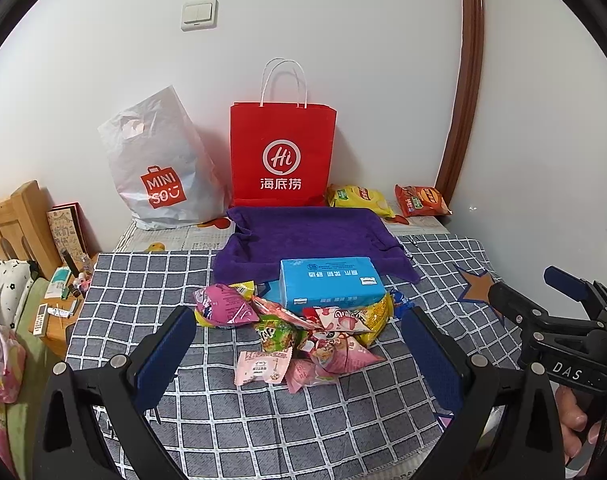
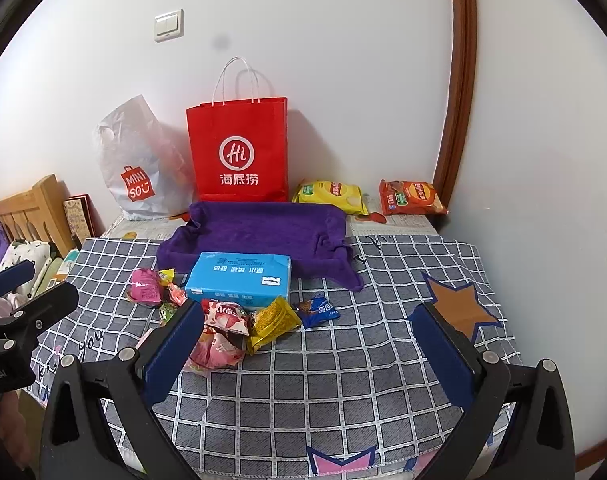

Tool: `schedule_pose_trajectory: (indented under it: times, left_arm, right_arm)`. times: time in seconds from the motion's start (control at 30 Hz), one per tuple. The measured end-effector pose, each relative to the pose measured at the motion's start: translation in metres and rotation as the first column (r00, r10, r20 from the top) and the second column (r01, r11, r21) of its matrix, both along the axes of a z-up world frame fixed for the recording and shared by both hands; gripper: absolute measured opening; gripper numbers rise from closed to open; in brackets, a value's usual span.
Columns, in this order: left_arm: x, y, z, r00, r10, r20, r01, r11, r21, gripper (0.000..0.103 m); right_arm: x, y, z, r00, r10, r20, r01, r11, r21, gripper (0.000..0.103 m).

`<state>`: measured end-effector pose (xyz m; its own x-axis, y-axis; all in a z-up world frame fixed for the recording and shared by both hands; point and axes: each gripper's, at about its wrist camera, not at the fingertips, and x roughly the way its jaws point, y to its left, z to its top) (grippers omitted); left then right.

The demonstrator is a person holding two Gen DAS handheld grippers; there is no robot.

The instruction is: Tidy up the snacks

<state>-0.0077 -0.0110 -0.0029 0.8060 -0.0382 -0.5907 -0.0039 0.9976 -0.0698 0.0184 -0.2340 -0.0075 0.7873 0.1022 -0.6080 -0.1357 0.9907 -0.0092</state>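
Note:
A pile of small snack packets [image 1: 303, 332] lies on the checked cloth [image 1: 151, 292] in front of a blue box [image 1: 329, 286]; the pile also shows in the right wrist view [image 2: 223, 332]. A purple towel-lined tray [image 1: 307, 240] sits behind the box. A red paper bag [image 1: 281, 152] stands at the wall, with a yellow chip bag [image 1: 359, 198] and an orange chip bag [image 1: 421, 200] to its right. My left gripper [image 1: 299, 344] is open and empty, just before the pile. My right gripper [image 2: 307, 344] is open and empty, right of the pile.
A white Miniso plastic bag [image 1: 159, 168] leans on the wall left of the red bag. A wooden headboard [image 1: 11, 224] and a cluttered bedside shelf [image 1: 59, 296] lie to the left. A brown door frame [image 1: 467, 80] runs up the right.

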Motion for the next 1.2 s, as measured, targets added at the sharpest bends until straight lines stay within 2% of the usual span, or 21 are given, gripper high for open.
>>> schedule_pose_trajectory:
  times: [1.2]
  left_arm:
    - [-0.0015,-0.0005,0.0009,1.000,-0.004,-0.001,0.004,1.000,-0.007,0.103]
  right_arm:
    - [-0.0046,0.0016,0.0016,1.000,0.015,0.017,-0.015,1.000,0.004,0.103]
